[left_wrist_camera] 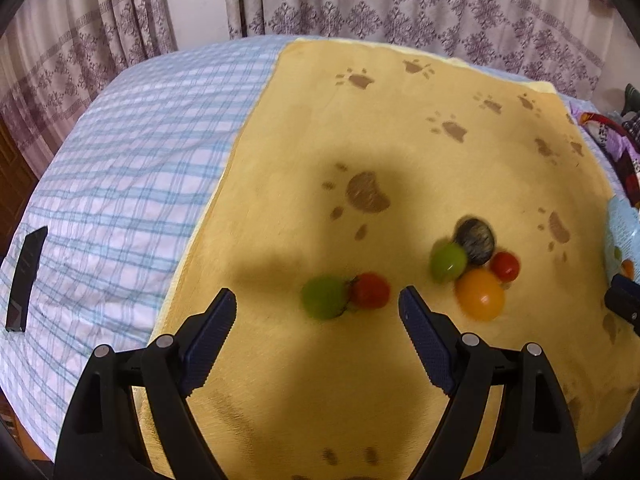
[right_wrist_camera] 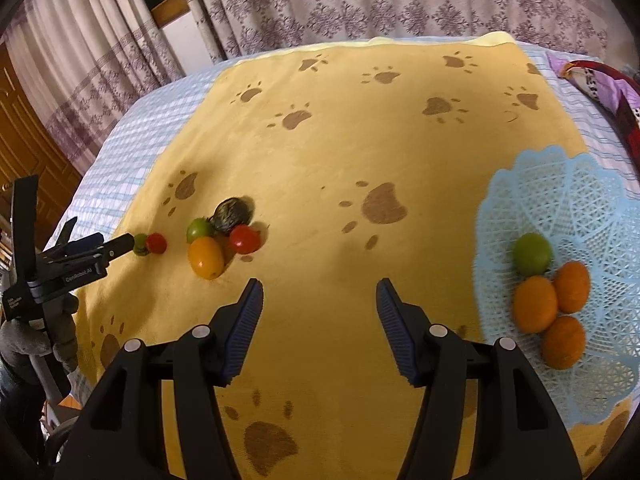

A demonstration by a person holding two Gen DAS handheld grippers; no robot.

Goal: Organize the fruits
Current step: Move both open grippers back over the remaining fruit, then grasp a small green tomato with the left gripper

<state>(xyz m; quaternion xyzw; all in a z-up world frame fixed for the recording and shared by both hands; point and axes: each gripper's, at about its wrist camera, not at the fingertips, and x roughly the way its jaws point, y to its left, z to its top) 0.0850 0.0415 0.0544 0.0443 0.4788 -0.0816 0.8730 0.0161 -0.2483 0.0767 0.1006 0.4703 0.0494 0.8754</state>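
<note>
Loose fruits lie on a yellow paw-print blanket (left_wrist_camera: 400,140). A green fruit (left_wrist_camera: 324,297) and a red one (left_wrist_camera: 370,290) touch each other just beyond my open left gripper (left_wrist_camera: 318,306), between its fingertips' line. Further right a group lies together: green fruit (left_wrist_camera: 447,261), dark round fruit (left_wrist_camera: 476,240), small red fruit (left_wrist_camera: 505,266), orange-yellow fruit (left_wrist_camera: 480,295). My right gripper (right_wrist_camera: 319,292) is open and empty over bare blanket. A light blue lace basket (right_wrist_camera: 580,208) at the right holds a green fruit (right_wrist_camera: 533,254) and three orange fruits (right_wrist_camera: 535,304).
The blanket lies on a blue plaid bed sheet (left_wrist_camera: 120,152). A black remote (left_wrist_camera: 26,280) lies on the sheet at far left. Patterned curtains (left_wrist_camera: 400,0) hang behind the bed. A purple and red cloth (right_wrist_camera: 600,80) lies at the right edge.
</note>
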